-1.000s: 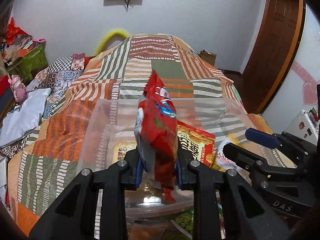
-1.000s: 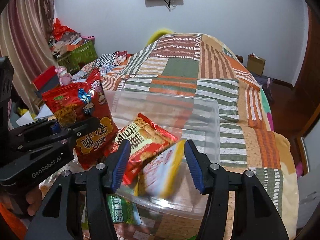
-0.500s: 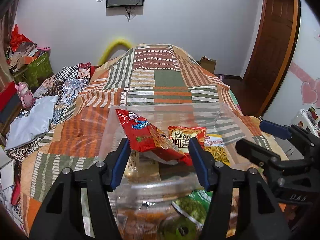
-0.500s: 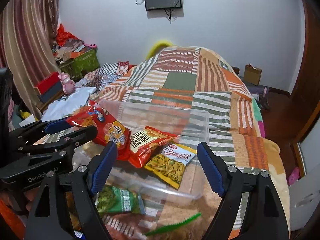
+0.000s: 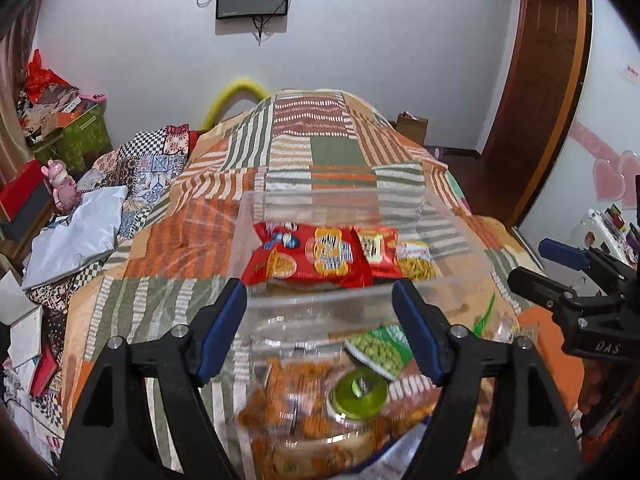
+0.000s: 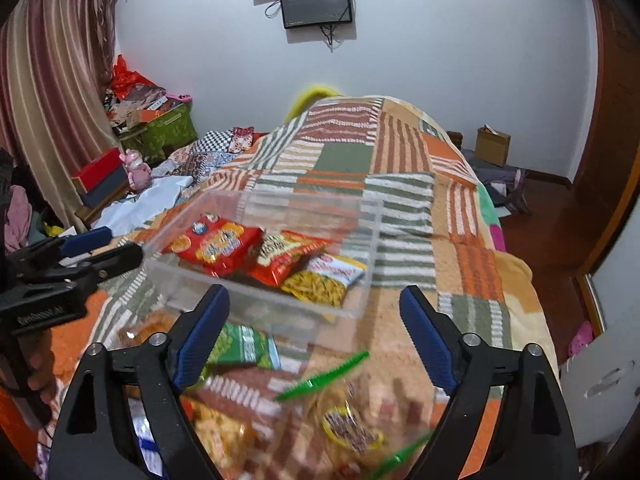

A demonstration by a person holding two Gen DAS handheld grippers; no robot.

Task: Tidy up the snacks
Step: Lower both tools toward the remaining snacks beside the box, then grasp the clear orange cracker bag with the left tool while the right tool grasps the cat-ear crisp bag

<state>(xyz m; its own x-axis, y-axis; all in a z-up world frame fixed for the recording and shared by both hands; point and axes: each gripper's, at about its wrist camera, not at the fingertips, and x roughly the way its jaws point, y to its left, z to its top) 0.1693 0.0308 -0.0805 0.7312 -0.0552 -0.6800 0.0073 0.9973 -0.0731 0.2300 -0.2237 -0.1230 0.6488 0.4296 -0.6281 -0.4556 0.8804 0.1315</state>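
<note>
A clear plastic bin (image 5: 344, 200) (image 6: 360, 248) sits on the patchwork bedspread. Inside it lie a large red snack bag (image 5: 308, 256) (image 6: 216, 240), a smaller red bag (image 5: 374, 246) (image 6: 284, 256) and a yellow bag (image 5: 414, 262) (image 6: 324, 280). My left gripper (image 5: 320, 328) is open and empty, just short of the bin's near wall. My right gripper (image 6: 312, 340) is open and empty, over loose snacks in front of the bin. A green bag (image 5: 380, 348) (image 6: 240, 346), orange snack packs (image 5: 288, 396) and a clear pack with green sticks (image 6: 344, 408) lie near me.
The bedspread (image 5: 320, 152) stretches to the far wall. A white cloth (image 5: 76, 236), pink toy (image 5: 62, 188) and boxes (image 5: 76, 136) crowd the left side. A wooden door (image 5: 532, 92) and bare floor (image 6: 540, 232) lie to the right.
My left gripper opened and dropped the large red bag into the bin. My right gripper let the yellow bag fall in. Both grippers pulled back toward me.
</note>
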